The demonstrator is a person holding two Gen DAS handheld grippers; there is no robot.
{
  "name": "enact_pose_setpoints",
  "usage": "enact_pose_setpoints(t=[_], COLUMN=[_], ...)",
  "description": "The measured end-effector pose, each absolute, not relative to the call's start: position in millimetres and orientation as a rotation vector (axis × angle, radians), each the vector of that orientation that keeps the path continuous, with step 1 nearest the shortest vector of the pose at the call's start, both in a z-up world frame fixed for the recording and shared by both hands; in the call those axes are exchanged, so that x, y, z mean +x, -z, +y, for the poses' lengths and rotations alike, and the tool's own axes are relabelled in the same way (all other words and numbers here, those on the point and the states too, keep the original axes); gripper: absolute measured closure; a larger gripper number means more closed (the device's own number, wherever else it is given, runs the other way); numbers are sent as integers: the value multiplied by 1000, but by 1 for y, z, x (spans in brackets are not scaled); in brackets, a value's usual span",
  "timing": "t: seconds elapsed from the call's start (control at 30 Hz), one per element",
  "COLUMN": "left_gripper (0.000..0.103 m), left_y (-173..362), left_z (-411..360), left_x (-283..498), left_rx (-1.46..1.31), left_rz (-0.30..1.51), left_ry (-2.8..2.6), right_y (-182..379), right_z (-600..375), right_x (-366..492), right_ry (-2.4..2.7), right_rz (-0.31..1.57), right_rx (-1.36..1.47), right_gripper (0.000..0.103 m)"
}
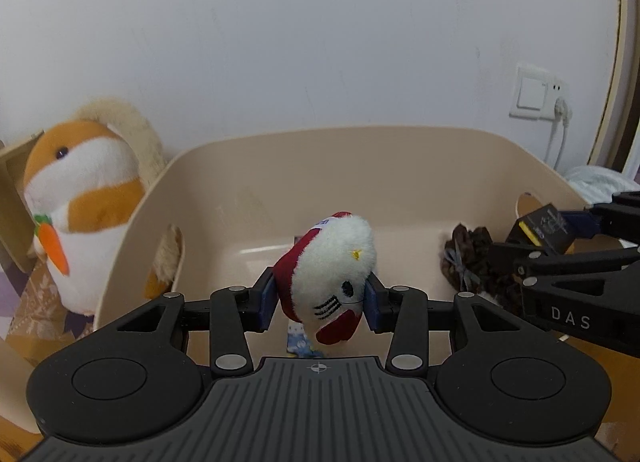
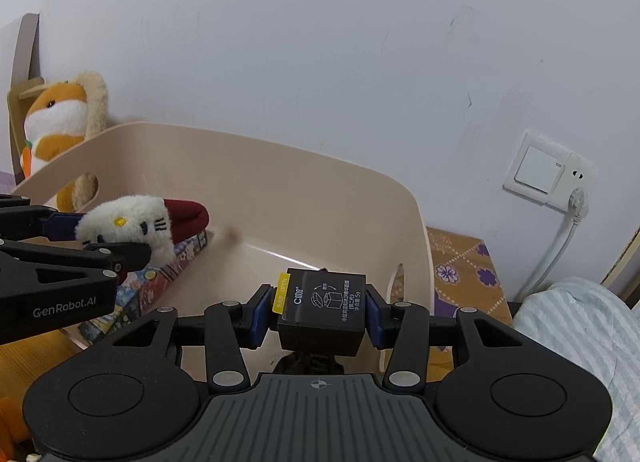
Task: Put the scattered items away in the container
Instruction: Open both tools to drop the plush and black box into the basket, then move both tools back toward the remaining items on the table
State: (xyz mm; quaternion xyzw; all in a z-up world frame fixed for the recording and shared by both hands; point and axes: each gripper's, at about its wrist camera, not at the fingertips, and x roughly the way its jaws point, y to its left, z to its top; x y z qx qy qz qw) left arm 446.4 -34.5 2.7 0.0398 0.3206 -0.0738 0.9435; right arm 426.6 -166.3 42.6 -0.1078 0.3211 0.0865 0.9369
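Two grippers hang over the beige bin (image 1: 256,181). The left gripper (image 1: 320,302) grasps a white plush cat (image 1: 332,274). At its 3 o'clock, the right gripper (image 2: 320,312) clamps a small black box (image 2: 324,310).

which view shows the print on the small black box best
The right wrist view: the small black cardboard box sits dead centre between the right tongs, its printed face and yellow tab turned to the lens. The left wrist view catches that box only at the right edge, angled, print unreadable.

L gripper (image 1: 320,298) & R gripper (image 2: 320,312): jaws clamped, both loaded.
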Motion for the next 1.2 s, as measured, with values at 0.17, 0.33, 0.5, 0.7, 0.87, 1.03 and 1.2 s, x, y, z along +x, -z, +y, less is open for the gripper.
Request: enact_pose_setpoints(t=[0.17, 0.33, 0.5, 0.7, 0.87, 1.03, 1.2], left_gripper=[57, 53, 29, 23, 19, 18, 17], left_y=[-1, -1, -6, -22, -36, -51, -59], left_z=[-31, -26, -23, -16, -15, -4, 7], left_x=[450, 451, 445, 428, 410, 385, 359], left_rx=[43, 25, 12, -12, 12, -2, -12], left_rz=[698, 711, 671, 627, 591, 559, 543], left_ry=[162, 163, 150, 157, 147, 146, 146], right_y=[-42, -43, -51, -66, -80, -95, -109], right_z=[-164, -162, -165, -169, -172, -173, -173], right_x=[429, 428, 423, 408, 387, 356, 324], right_ry=[-172, -162, -162, -157, -154, -163, -168], right_rz=[661, 649, 608, 547, 493, 440, 382], right_rx=[-227, -250, -255, -257, -267, -262, -279], right_gripper=[56, 52, 39, 29, 25, 15, 12])
